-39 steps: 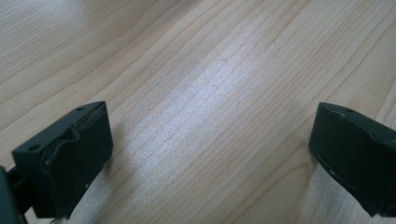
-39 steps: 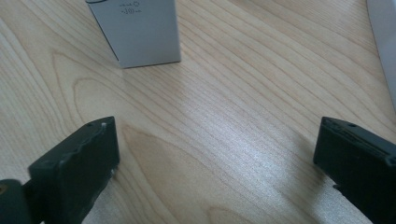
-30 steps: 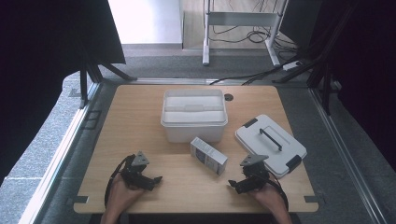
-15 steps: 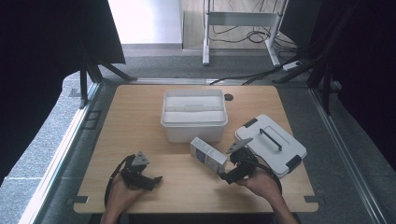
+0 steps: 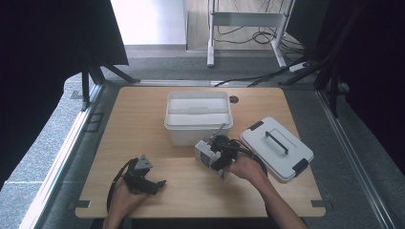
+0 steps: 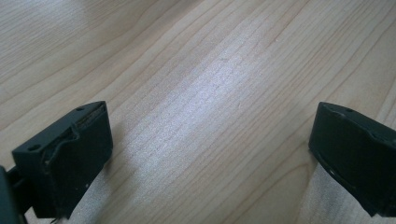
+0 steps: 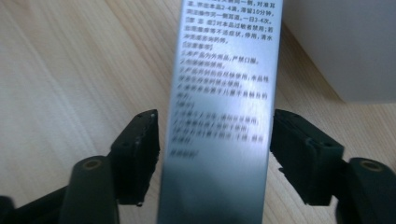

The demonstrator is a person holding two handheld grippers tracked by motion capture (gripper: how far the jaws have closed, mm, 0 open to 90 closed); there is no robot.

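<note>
A narrow silvery box (image 5: 203, 152) printed with small text lies on the wooden table (image 5: 143, 119), just in front of a white bin (image 5: 177, 125). My right gripper (image 5: 215, 158) straddles it. In the right gripper view the box (image 7: 224, 84) runs up between the two black jaws of the right gripper (image 7: 215, 140). The right jaw is at its edge and a narrow gap remains at the left jaw. My left gripper (image 5: 159, 183) rests near the front left of the table, and in its own view the left gripper (image 6: 210, 144) stands wide open over bare wood.
The bin's lid (image 5: 277, 148), white with a dark handle and clips, lies flat on the right side of the table. The bin wall (image 7: 345, 46) stands close behind the box. A cable hole (image 5: 233, 99) sits near the far edge.
My right gripper moved forward and left from the table's front right to the box, and its jaws now flank it. The left gripper stayed put.
</note>
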